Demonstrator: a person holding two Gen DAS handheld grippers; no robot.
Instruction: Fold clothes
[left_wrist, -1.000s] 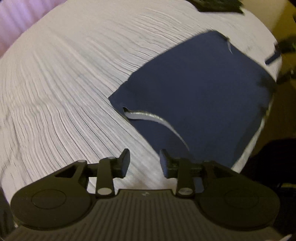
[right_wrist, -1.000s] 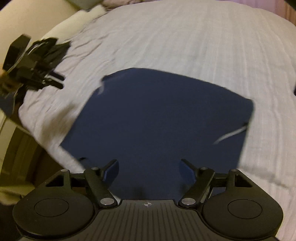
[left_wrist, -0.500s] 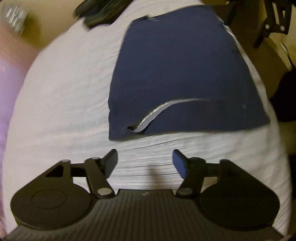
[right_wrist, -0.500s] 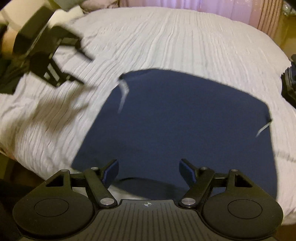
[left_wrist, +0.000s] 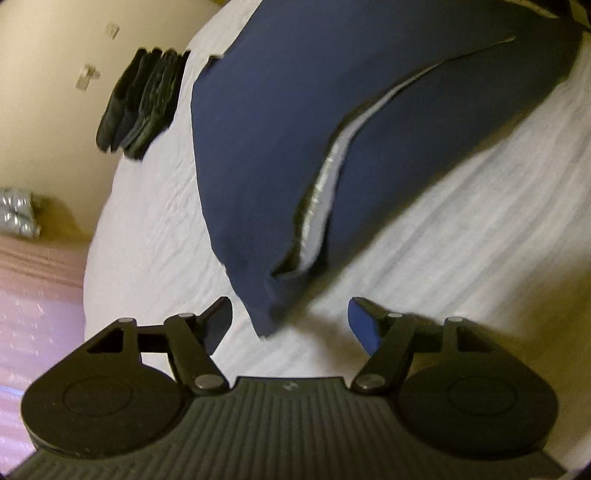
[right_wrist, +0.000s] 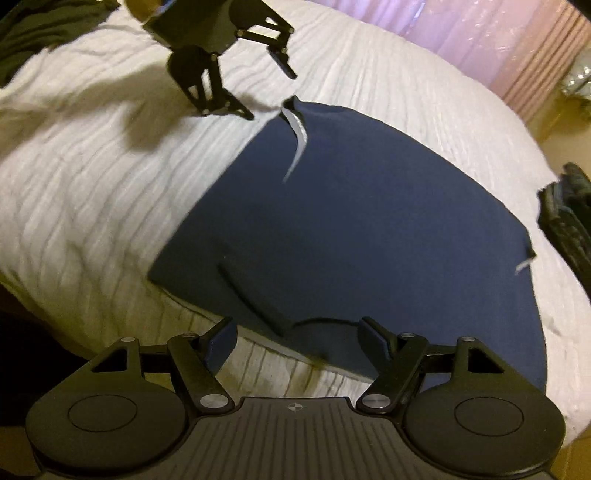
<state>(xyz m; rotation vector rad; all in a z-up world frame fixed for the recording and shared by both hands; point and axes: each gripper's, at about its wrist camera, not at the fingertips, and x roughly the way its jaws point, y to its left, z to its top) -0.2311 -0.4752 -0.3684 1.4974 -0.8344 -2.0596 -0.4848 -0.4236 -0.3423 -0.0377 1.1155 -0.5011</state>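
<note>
I'm lining up a fold: the flat navy-blue cloth garment (right_wrist: 369, 236) lies on the ribbed white bedspread (right_wrist: 92, 192), one corner just ahead of my spread, empty left tongs (left_wrist: 290, 321), its near hem between my spread right tongs (right_wrist: 295, 336). Next, I judge, both must pinch.

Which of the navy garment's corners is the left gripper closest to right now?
The corner with the long grey strip, at the navy garment's far end in the right wrist view. The left gripper hangs open beside it; the right gripper is at the near edge.
</note>
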